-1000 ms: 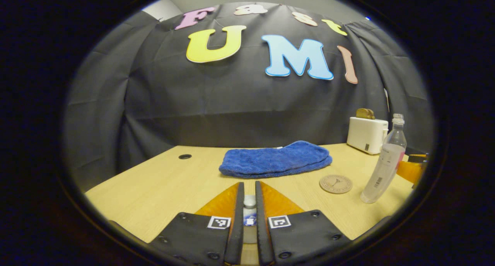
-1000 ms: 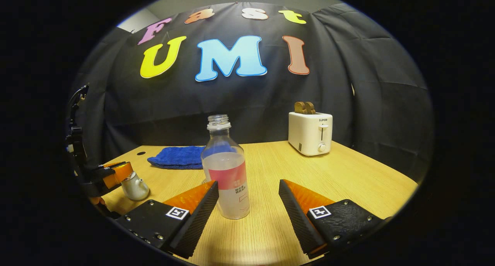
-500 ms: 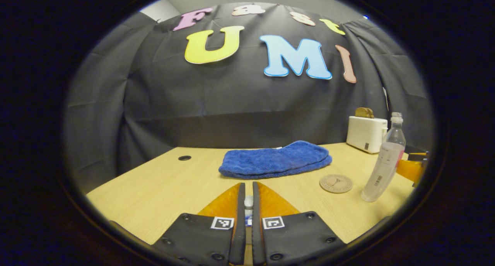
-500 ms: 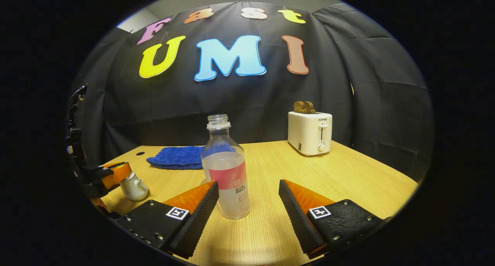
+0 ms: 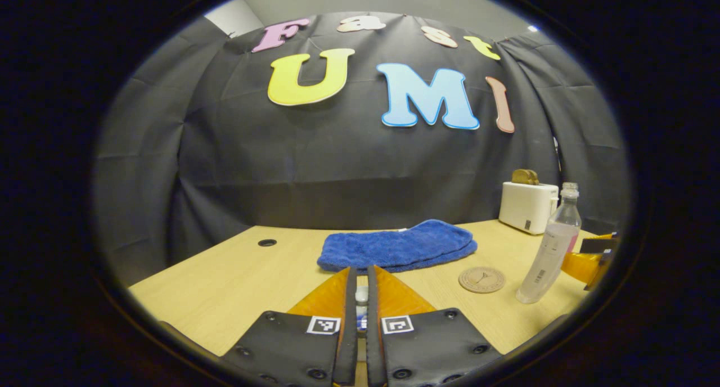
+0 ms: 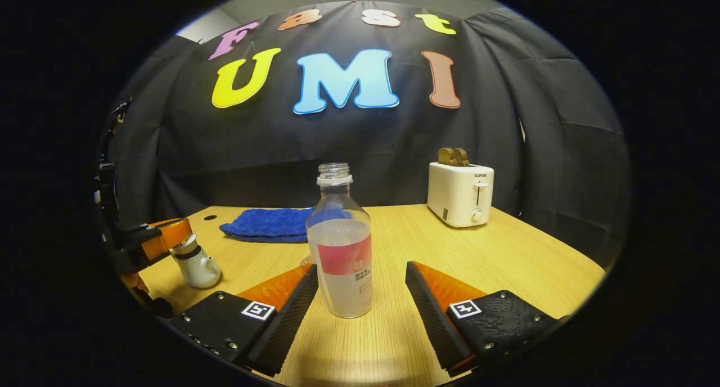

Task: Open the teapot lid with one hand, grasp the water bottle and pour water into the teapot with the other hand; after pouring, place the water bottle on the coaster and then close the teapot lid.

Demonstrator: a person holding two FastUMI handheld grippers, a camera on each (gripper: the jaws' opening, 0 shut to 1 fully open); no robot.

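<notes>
My left gripper [image 5: 361, 286] is shut on the small white knob of the teapot lid [image 5: 361, 295], pinched between both fingers. In the right gripper view that gripper [image 6: 169, 242] holds the lid just above the white teapot [image 6: 198, 268], whose dark rim shows under it. The clear water bottle [image 6: 343, 263], uncapped and about half full, stands upright on the table between the fingers of my right gripper [image 6: 361, 271], which is open and not touching it. In the left gripper view the bottle [image 5: 548, 246] stands right of the round coaster [image 5: 481, 279].
A folded blue towel [image 5: 396, 245] lies at the middle back of the wooden table [image 6: 506, 263]. A white toaster [image 6: 461, 194] with toast in it stands at the back right. A cable hole [image 5: 266, 242] sits near the back left edge.
The left fingers closed tighter on the lid knob and rose, lifting the lid a little off the teapot. The right gripper shifted slightly; the bottle stayed put.
</notes>
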